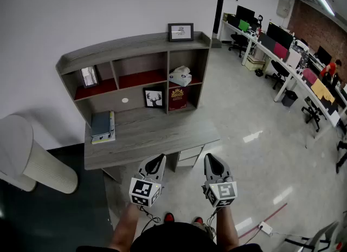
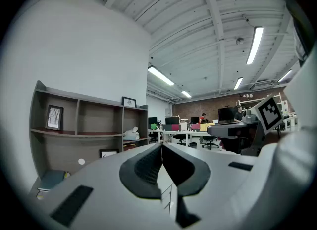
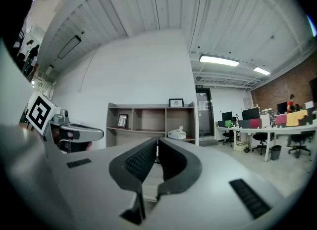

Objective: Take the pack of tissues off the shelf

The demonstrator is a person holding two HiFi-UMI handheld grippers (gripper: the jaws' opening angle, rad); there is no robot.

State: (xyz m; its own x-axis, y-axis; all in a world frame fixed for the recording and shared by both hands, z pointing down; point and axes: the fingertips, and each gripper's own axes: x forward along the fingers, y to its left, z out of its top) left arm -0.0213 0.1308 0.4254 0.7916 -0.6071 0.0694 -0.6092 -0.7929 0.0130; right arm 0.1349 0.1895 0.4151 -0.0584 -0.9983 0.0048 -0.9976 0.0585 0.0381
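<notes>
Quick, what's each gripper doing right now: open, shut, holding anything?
Left gripper: closed, nothing between its jaws.
Right gripper: closed, nothing between its jaws.

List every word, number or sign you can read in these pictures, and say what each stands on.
No text can be read anywhere.
Red item: gold print, too small to read.
Top frame: a drawing, any lettering too small to read.
Marker cubes: black-and-white square patterns only, no letters.
</notes>
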